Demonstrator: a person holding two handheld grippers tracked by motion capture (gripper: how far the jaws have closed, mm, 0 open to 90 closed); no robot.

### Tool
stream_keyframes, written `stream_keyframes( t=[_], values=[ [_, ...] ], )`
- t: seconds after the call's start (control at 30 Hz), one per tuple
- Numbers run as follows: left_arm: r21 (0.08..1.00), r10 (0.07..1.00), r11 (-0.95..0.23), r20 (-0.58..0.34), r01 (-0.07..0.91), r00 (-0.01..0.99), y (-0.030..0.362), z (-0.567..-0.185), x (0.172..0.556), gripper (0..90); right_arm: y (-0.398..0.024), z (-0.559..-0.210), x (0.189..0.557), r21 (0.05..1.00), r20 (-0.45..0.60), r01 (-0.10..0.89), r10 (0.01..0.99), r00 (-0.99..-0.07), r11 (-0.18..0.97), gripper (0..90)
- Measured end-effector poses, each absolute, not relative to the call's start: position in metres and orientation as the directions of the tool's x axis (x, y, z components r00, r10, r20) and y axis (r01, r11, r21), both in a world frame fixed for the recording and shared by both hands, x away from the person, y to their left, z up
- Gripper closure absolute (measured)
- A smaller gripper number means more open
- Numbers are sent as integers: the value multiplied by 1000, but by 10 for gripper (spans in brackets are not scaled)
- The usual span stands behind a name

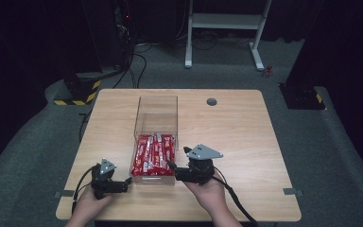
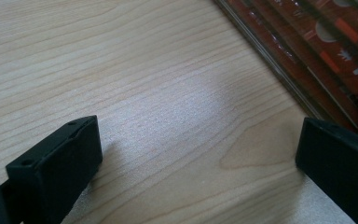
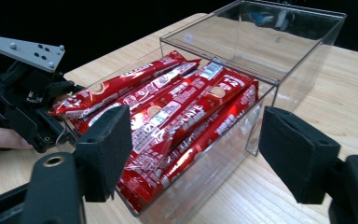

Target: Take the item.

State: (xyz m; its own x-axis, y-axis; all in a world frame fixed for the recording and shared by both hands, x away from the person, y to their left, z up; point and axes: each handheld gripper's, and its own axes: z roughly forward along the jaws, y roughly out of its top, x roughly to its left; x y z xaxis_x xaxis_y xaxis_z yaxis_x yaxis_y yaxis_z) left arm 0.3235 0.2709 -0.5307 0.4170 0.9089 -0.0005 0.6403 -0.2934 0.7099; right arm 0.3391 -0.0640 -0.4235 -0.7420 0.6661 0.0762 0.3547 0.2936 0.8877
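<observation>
A clear plastic box [image 1: 157, 109] stands mid-table, and several red snack bar packets [image 1: 153, 153] lie in its near half. My left gripper [image 1: 125, 183] rests on the table left of the box's near end, pointing at it. Its jaws stand wide open over bare wood [image 2: 200, 140], with the packets [image 2: 335, 51] behind the box wall at the upper right. My right gripper [image 1: 172, 167] sits at the box's near right side. It is open [image 3: 196, 140], with the box wall [image 3: 223, 168] and the packets [image 3: 177, 112] seen between its fingers; nothing is gripped. The left gripper [image 3: 28, 107] is across the box.
The table [image 1: 246, 142] has a round grey grommet [image 1: 211, 101] beyond the box. On the floor behind stand a white desk frame [image 1: 224, 21] and black bases with yellow-black stripes [image 1: 78, 92]. Cables trail off the near table edge.
</observation>
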Motion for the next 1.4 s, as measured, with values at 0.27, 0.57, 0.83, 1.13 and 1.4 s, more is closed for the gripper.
stream_keyframes(
  t=[0.27, 0.57, 0.83, 1.13, 1.4],
  values=[
    [708, 908, -295, -2, 642, 419, 271, -531, 323, 6, -53, -429, 338, 888, 81, 350, 647, -759, 299, 372],
    [709, 908, -295, -1, 641, 419, 271, -531, 323, 6, -46, -435, 338, 881, 56, 340, 642, -765, 329, 570],
    [709, 908, -295, -1, 641, 419, 271, -531, 323, 6, -43, -441, 339, 869, 63, 363, 652, -755, 336, 694],
    [709, 908, -295, -1, 641, 419, 271, -531, 322, 6, -40, -445, 338, 866, 80, 380, 660, -747, 326, 758],
    [709, 908, -295, -1, 640, 419, 271, -531, 322, 6, -38, -447, 337, 864, 79, 381, 659, -748, 328, 812]
  ],
)
